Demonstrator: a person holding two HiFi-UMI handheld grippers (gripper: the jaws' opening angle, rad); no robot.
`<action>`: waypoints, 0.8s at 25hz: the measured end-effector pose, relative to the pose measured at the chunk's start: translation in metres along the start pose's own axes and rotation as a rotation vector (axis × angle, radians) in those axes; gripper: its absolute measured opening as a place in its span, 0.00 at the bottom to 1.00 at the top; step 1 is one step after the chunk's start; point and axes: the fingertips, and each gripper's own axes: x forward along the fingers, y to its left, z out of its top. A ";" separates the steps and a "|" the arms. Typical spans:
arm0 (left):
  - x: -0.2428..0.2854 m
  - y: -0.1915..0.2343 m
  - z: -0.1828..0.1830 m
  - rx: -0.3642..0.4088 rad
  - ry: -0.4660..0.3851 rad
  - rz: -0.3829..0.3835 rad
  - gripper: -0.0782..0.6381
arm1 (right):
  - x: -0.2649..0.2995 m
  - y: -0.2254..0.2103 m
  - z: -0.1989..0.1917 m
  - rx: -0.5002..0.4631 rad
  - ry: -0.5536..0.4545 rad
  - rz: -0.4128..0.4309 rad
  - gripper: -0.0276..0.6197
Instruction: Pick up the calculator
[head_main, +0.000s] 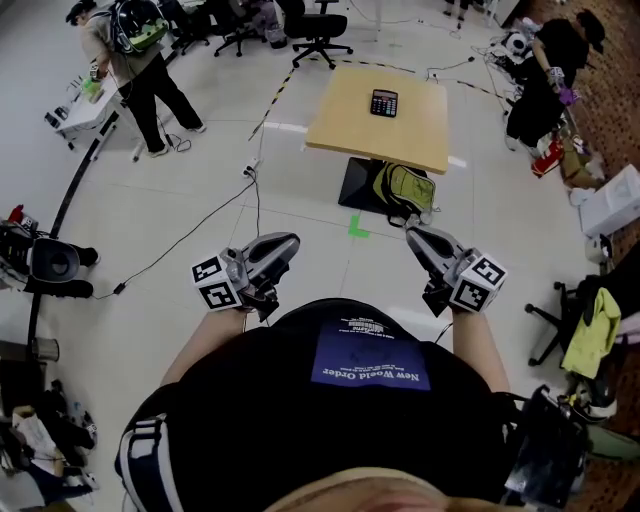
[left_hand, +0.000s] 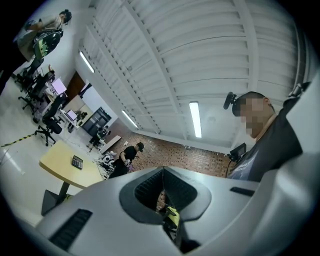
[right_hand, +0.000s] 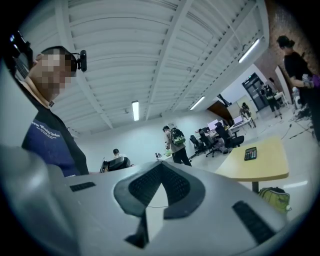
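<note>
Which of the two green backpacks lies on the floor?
The yellow-green backpack beside the black base of the light wooden table. The other green backpack is worn by a standing person at the upper left.

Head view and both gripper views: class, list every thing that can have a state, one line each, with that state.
left gripper: shut, empty.
right gripper: shut, empty.
calculator: flat on the table, keys up, untouched.
green backpack: lying on the floor by the table's base.
office chair: upright, unoccupied.
</note>
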 end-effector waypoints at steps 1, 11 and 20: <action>0.005 0.006 0.000 -0.007 0.002 -0.004 0.12 | 0.001 -0.008 0.000 0.007 0.001 -0.007 0.02; 0.028 0.107 0.038 -0.039 0.015 -0.131 0.12 | 0.068 -0.061 0.024 -0.035 -0.002 -0.114 0.02; 0.030 0.223 0.119 -0.023 0.091 -0.269 0.12 | 0.174 -0.108 0.066 -0.050 -0.070 -0.250 0.02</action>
